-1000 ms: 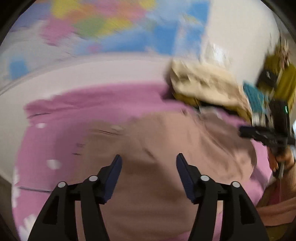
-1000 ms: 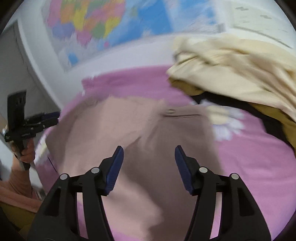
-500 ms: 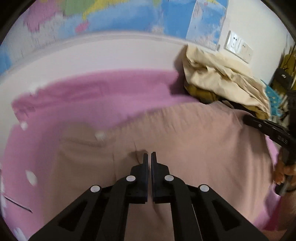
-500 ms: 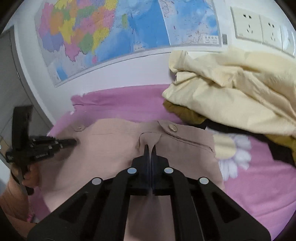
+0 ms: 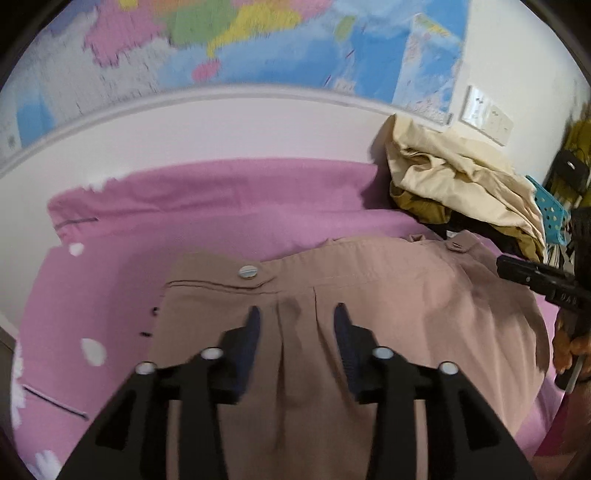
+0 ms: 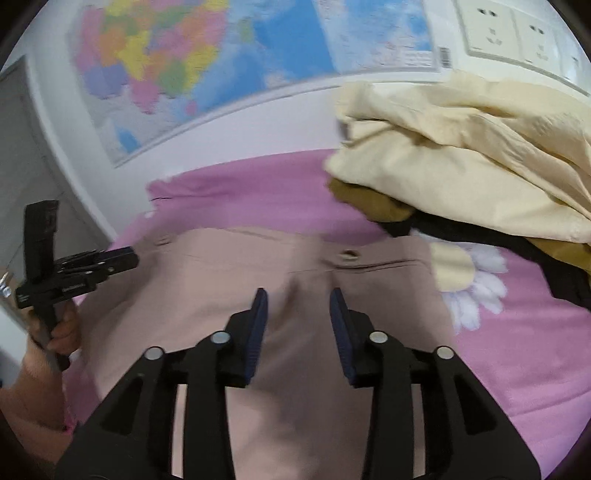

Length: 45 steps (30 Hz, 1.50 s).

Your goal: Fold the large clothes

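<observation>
Trousers (image 5: 388, 295) of dusty-pink woven cloth, smooth and matte, spread flat on pink bedsheet (image 5: 221, 206) with white flower print, directly under and ahead of both pairs of jaws. Waistband just beyond the fingertips, with flat round silver button (image 5: 248, 272) on a pointed tab ahead of left jaws, slightly to their left; small pleat in the cloth between them. Second button (image 6: 347, 254), blurred, just ahead of right jaws.

Left gripper (image 5: 295, 319): black frame, dark blue ribbed pads, jaws partly apart and opening, over the cloth but not pinching it. Right gripper (image 6: 298, 306): same build, jaws partly apart and opening, cloth below and between, nothing clamped.

Beyond right jaws, to their right: crumpled pile of clothes (image 6: 461, 155), cream fabric on top, mustard and black underneath. Colourful wall map (image 6: 221, 55) and white sockets (image 6: 487, 29) further behind.
</observation>
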{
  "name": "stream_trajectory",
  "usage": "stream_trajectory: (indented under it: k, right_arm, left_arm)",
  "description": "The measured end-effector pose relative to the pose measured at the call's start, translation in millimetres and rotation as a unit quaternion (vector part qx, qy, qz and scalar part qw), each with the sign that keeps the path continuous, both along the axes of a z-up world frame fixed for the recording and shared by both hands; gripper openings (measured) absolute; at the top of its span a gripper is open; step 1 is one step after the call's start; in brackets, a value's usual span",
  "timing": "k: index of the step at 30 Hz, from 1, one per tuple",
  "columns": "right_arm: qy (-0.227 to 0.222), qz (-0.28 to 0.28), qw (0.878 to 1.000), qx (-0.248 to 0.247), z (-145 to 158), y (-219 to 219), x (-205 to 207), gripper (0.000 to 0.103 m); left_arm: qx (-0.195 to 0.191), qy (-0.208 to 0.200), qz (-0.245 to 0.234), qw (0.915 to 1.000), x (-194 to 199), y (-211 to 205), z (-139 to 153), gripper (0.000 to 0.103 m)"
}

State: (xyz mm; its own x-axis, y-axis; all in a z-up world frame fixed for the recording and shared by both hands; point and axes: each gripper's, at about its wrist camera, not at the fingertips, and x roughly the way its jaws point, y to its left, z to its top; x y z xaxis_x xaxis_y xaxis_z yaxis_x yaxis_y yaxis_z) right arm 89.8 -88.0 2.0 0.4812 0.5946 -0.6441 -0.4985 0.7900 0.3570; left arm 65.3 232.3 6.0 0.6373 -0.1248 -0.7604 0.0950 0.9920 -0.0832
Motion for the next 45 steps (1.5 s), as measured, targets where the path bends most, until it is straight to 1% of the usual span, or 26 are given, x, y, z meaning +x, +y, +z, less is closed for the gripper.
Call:
stream_trajectory:
  k: [2,4,5,6,7,9,11,12,14,15,18,21,24,26,27,28,29,30,31,32,34,38,40,41,42,45]
  right_arm:
    - [0.015,0.019,1.000,-0.001,-7.8,6.7,0.1,0.036]
    - [0.028,0.010,0.999,-0.033,-25.5,11.5,9.5,0.035]
    - [0.043,0.002,0.998,-0.036,-34.9,9.1,17.3,0.034]
    - [0.058,-0.005,0.998,-0.026,-43.3,4.7,23.0,0.033]
    - [0.071,-0.010,0.997,0.004,-47.9,-3.4,27.9,0.031]
    - [0.072,-0.015,0.997,0.019,-42.9,-11.2,24.0,0.033]
    - [0.044,-0.019,0.999,0.025,-26.3,-22.8,8.5,0.039]
    - [0.032,-0.020,0.999,0.033,-18.6,-30.9,-0.3,0.045]
    - [0.017,-0.030,0.998,0.047,-6.3,-53.4,-21.4,0.047]
    - [0.015,-0.040,0.998,0.050,-3.4,-68.5,-34.2,0.050]
    - [0.026,-0.063,0.996,0.053,-7.8,-101.1,-58.0,0.054]
    - [0.057,-0.081,0.994,0.050,-24.1,-128.2,-82.8,0.058]
    - [0.081,-0.071,0.992,0.071,-37.9,-134.2,-100.7,0.058]
    - [0.093,-0.060,0.991,0.075,-46.0,-128.3,-105.3,0.058]
    - [0.098,-0.053,0.991,0.076,-49.6,-123.4,-105.7,0.052]
    - [0.102,-0.047,0.991,0.073,-53.4,-116.5,-104.4,0.037]
    - [0.103,-0.044,0.991,0.076,-54.5,-114.1,-104.1,0.027]
    - [0.101,-0.046,0.991,0.081,-53.7,-112.4,-102.4,0.013]
    - [0.096,-0.055,0.990,0.083,-50.2,-113.1,-100.0,0.009]
    - [0.091,-0.060,0.990,0.088,-46.9,-115.2,-99.1,0.008]
    - [0.078,-0.076,0.990,0.089,-39.3,-118.7,-96.2,0.006]
    - [0.097,-0.084,0.990,0.064,-47.7,-112.1,-91.0,0.008]
    - [0.092,-0.097,0.989,0.054,-45.7,-113.9,-92.9,0.019]
    - [0.090,-0.104,0.989,0.058,-43.2,-117.4,-94.2,0.021]
    - [0.083,-0.113,0.988,0.058,-38.5,-120.9,-96.0,0.025]
    - [0.032,-0.130,0.989,0.062,-12.1,-125.6,-104.2,0.034]
  left_arm:
    - [0.023,0.000,-0.009,0.9997,-12.1,2.8,-0.5,0.042]
    - [0.035,0.013,-0.007,0.9993,-13.6,7.7,-10.3,0.042]
    - [0.036,0.022,0.001,0.9991,-10.2,11.5,-17.3,0.042]
    - [0.035,0.031,0.009,0.9989,-8.4,18.6,-23.3,0.042]
    - [0.031,0.041,0.021,0.9984,-5.3,27.5,-30.9,0.042]
    - [0.023,0.049,0.035,0.9979,-0.4,35.1,-39.1,0.041]
    - [0.008,0.041,0.039,0.9984,-5.2,41.2,-34.2,0.042]
    - [-0.002,0.028,0.034,0.9990,-11.5,43.7,-27.5,0.044]
    - [-0.003,0.011,0.033,0.9994,-22.6,46.3,-19.0,0.050]
    - [-0.001,0.004,0.035,0.9994,-29.8,47.9,-13.9,0.050]
    - [-0.009,-0.014,0.035,0.9992,-54.5,55.2,-3.0,0.052]
    - [-0.010,-0.013,0.046,0.9988,-78.4,63.1,-1.0,0.056]
    - [-0.012,-0.002,0.047,0.9988,-94.1,64.2,-7.0,0.062]
    - [-0.013,0.011,0.050,0.9986,-98.5,64.6,-14.7,0.062]
    - [-0.014,0.015,0.054,0.9983,-100.5,65.5,-17.5,0.062]
    - [-0.017,0.023,0.058,0.9979,-101.0,66.5,-22.3,0.061]
    - [-0.021,0.029,0.060,0.9975,-101.0,67.6,-26.6,0.060]
    - [-0.021,0.033,0.065,0.9971,-100.3,69.0,-30.6,0.053]
    - [-0.020,0.035,0.071,0.9966,-99.2,70.0,-33.1,0.049]
    - [-0.020,0.034,0.078,0.9961,-98.0,71.6,-34.4,0.042]
    - [-0.014,0.032,0.105,0.9939,-93.1,73.9,-34.8,0.038]
    - [0.002,0.041,0.114,0.9926,-84.8,68.1,-37.2,0.039]
    - [-0.004,0.036,0.117,0.9924,-87.0,70.4,-32.2,0.039]
    - [-0.009,0.032,0.118,0.9925,-88.4,72.3,-29.1,0.040]
    - [-0.014,0.024,0.119,0.9925,-92.1,74.4,-24.0,0.042]
    - [-0.025,-0.014,0.116,0.9929,-104.8,77.4,-4.8,0.048]
